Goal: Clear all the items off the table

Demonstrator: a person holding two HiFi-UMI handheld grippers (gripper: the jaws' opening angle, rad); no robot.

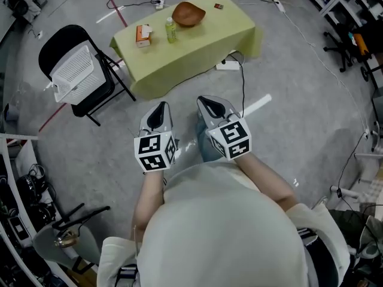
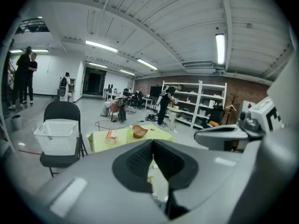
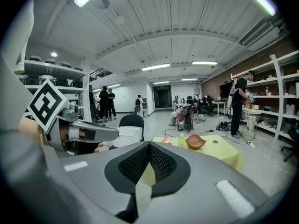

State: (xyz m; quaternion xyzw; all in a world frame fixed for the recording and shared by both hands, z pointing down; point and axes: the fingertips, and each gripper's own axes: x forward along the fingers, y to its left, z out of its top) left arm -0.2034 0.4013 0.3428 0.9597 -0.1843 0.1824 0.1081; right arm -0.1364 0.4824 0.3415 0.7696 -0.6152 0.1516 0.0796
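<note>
I read this as the opening step, the approach, with nothing cleared yet: all the items sit on the table (image 1: 233, 31), a low one under a yellow-green cloth, which lies at twelve o'clock from my two tools and well apart from them. On it, the wooden bowl (image 1: 188, 14) is at the far side, the small dark item (image 1: 218, 6) sits near the bowl at its two o'clock, the green bottle (image 1: 171, 30) stands upright at the bowl's seven o'clock, and the orange carton (image 1: 143, 35) is just beside the bottle at its nine o'clock. A white basket (image 1: 75, 73) rests on the black folding chair (image 1: 66, 37) at ten o'clock from the grippers, near the table's left end; I judge it the likely place for the items, though nothing confirms that. The left gripper (image 1: 160, 107) and the right gripper (image 1: 206, 103) are held out side by side in front of my body, near each other but not touching, both aimed ahead at the table and tipped a little downward, marker cubes up. Each pair of jaws is pressed together with nothing between them. The next move, as I see it, calls for closing the gap to the table and parting one pair of jaws before reaching the nearest item, probably the carton or the bottle.
</note>
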